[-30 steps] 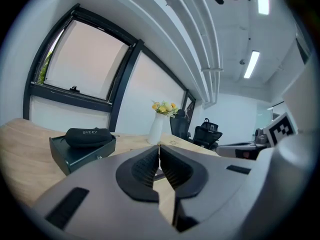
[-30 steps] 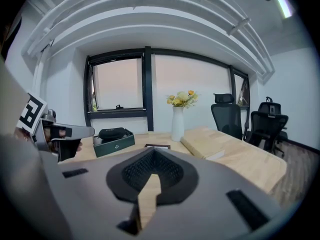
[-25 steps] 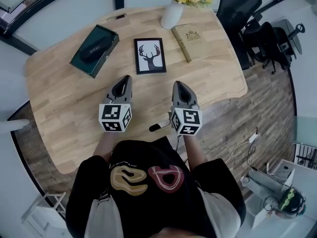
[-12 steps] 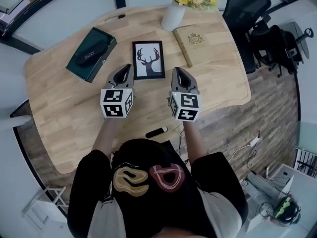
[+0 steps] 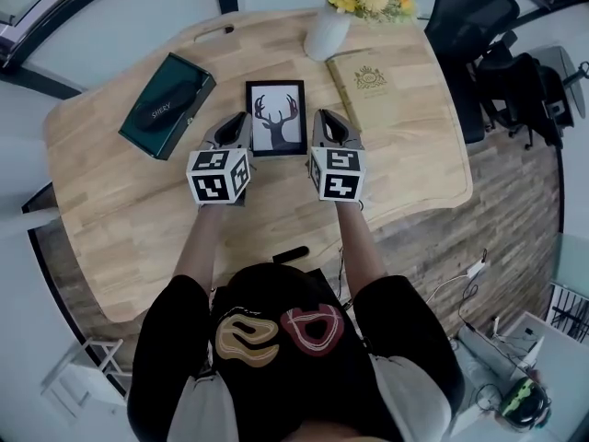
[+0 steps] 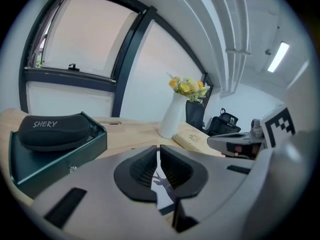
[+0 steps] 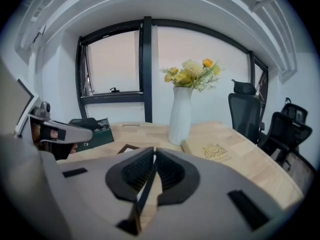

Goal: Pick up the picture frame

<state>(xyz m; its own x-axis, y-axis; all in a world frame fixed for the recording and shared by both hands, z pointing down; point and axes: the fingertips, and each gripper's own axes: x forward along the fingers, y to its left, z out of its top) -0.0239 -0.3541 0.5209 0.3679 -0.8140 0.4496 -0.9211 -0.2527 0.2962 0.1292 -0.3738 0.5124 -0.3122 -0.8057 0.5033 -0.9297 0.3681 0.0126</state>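
Observation:
The picture frame (image 5: 276, 118), black-edged with a deer silhouette on white, lies flat on the wooden table (image 5: 120, 219). My left gripper (image 5: 239, 122) is at its left edge, jaws shut with nothing in them. My right gripper (image 5: 325, 120) is at its right edge; its jaws are opening, only a thin slit apart, nothing between them. In the left gripper view the closed tips (image 6: 158, 151) point over the frame (image 6: 161, 194), whose deer print shows below them. In the right gripper view the tips (image 7: 154, 154) sit beside the frame's corner (image 7: 127, 148).
A green box holding a black glasses case (image 5: 168, 104) lies left of the frame. A white vase of yellow flowers (image 5: 324, 30) and a tan book (image 5: 377, 86) sit behind and to the right. A small black object (image 5: 290, 254) rests at the near edge. Office chairs (image 5: 479, 26) stand right.
Both grippers have moved away from the person across the table and now flank the frame, left and right. The right jaws have parted slightly.

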